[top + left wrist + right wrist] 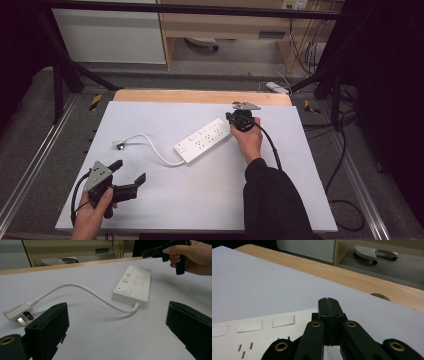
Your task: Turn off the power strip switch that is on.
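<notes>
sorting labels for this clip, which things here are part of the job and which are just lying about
Part of the job:
- white power strip on the table
- its cord and plug
- right hand-held gripper, shut, over the strip's far end
- left hand-held gripper, open, near the table's front edge

Just lying about:
- white adapter on the floor beyond the table
- wheeled base on the floor

High view overlooks table; gripper views, low, share power strip (132,286).
</notes>
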Demonstrator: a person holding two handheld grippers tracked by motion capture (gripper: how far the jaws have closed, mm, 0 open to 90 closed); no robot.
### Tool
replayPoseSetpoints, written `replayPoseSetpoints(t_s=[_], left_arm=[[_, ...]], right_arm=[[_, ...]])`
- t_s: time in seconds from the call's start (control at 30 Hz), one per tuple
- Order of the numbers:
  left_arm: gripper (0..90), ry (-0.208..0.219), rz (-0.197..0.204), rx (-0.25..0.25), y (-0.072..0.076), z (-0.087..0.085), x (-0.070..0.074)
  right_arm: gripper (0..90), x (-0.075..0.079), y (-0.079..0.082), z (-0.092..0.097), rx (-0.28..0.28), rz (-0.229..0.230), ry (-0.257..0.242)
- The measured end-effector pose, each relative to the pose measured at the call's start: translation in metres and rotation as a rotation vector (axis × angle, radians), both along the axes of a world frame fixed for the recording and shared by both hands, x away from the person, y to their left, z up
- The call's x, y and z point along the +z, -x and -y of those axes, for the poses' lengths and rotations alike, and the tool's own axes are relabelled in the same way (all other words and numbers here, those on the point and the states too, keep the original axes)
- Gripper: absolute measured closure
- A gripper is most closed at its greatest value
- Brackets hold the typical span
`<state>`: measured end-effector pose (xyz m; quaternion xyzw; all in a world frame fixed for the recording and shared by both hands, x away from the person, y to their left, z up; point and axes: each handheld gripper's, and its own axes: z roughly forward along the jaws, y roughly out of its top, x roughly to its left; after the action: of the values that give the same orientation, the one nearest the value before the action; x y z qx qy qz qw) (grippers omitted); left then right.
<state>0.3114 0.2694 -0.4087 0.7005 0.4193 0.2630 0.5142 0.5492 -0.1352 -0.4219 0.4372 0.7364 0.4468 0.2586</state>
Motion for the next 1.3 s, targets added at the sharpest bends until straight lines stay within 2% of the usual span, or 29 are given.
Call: replayPoseSetpoints(t_s=[0.27, 0.73, 0.9, 1.3], left_arm=[[4.9, 0.000, 0.000, -0.004, 0.000, 0.001, 0.000], [4.9, 0.000, -0.002, -0.006, -0.001, 0.001, 0.000], [4.9, -0.001, -0.001, -0.005, -0.001, 0.000, 0.000], [4.9, 0.000, -0.001, -0.007, -0.001, 0.000, 0.000]], right_arm=[[90.0, -0.005, -0.002, 0.001, -0.006, -0.014, -0.010], [90.0, -0.019, -0.002, -0.019, 0.023, -0.029, -0.043], [90.0, -0.021, -0.002, -0.023, 0.025, -0.032, -0.062], [90.0, -0.026, -0.002, -0.031, 0.035, -0.039, -0.072]])
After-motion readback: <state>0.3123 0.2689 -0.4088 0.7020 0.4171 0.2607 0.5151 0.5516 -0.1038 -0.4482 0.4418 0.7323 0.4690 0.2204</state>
